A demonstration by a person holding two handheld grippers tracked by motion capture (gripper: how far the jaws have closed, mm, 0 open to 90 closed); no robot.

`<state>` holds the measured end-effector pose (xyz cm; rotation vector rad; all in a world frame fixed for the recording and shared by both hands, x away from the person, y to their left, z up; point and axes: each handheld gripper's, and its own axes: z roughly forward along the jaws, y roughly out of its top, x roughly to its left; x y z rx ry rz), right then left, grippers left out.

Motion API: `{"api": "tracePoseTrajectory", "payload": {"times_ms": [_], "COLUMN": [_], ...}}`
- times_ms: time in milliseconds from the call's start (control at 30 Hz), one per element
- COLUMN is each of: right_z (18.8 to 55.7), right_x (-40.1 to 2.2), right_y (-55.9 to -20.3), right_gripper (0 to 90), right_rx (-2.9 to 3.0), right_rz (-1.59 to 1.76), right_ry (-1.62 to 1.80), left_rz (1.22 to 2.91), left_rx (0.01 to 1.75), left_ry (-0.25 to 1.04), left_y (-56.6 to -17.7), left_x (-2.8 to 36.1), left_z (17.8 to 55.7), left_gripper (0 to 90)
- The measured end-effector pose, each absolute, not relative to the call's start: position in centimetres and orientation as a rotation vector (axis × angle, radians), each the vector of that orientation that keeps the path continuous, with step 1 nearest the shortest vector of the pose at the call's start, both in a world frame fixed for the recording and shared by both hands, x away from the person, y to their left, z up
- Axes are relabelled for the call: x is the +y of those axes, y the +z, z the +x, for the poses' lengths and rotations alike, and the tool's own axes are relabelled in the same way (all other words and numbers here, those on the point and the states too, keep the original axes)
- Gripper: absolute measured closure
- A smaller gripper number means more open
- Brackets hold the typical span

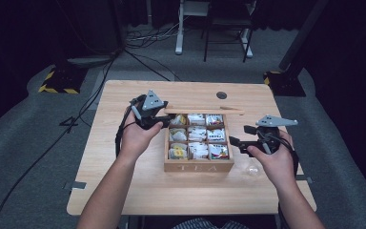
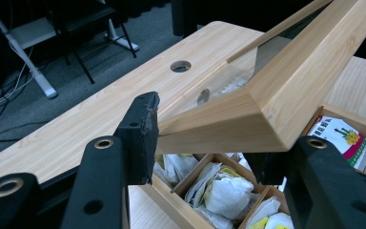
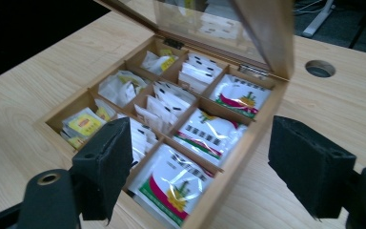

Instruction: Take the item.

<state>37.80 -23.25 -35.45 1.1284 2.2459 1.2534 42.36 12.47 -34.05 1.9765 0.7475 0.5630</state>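
Observation:
A wooden tea box (image 1: 198, 167) marked TEA stands mid-table, its nine compartments filled with tea bag packets (image 3: 171, 186). Its glass-paned lid (image 1: 205, 110) is raised over the back edge. My left gripper (image 1: 166, 120) holds the lid's left corner; in the left gripper view the wooden lid frame (image 2: 276, 95) lies between the jaws, with the left pad (image 2: 145, 138) pressed against it. My right gripper (image 1: 238, 135) stands open beside the box's right wall, and in the right gripper view (image 3: 205, 176) its jaws straddle that wall (image 3: 248, 138) without touching.
A small crumpled clear wrapper (image 1: 251, 170) lies on the table near my right hand. The table has a round cable hole (image 1: 221, 95) behind the box. Chair and desk legs stand on the floor beyond the far edge.

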Motion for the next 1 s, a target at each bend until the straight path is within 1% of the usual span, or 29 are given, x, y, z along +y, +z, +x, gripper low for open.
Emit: {"api": "tracePoseTrajectory", "payload": {"times_ms": [100,200,233,300,400,433,667,1000], "right_z": [38.1,38.2,38.2,38.2,38.3,38.4,38.7,39.1], "right_x": [-21.7,-20.5,-20.5,-19.3,-18.6,-17.7,-15.5,-13.9], "right_y": [-35.9,-36.1,-36.1,-36.3,-36.5,-36.7,-37.2,-37.9], "right_gripper": [26.5,31.6,31.6,37.4,38.6,39.8,41.2,41.2], "right_rx": [2.299,2.322,2.322,2.324,2.339,2.356,2.405,2.443], "right_rz": [1.079,1.059,1.059,1.051,1.046,1.031,0.987,0.987], "right_ry": [1.243,1.218,1.218,1.237,1.218,1.214,1.215,1.212], "left_rz": [1.973,1.969,1.969,1.972,1.976,1.978,1.981,1.969], "left_rx": [0.743,0.745,0.745,0.744,0.746,0.746,0.746,0.743], "left_ry": [0.556,0.555,0.555,0.558,0.568,0.572,0.568,0.55], "left_y": [-34.1,-34.2,-34.2,-34.3,-34.3,-34.3,-34.4,-34.6], "left_x": [12.5,12.5,12.5,12.4,12.4,12.3,12.3,12.4], "left_z": [42.4,42.4,42.4,42.3,42.2,42.2,42.3,42.4], "left_gripper": [50.6,50.3,50.2,50.1,50.1,50.1,50.0,49.3]}}
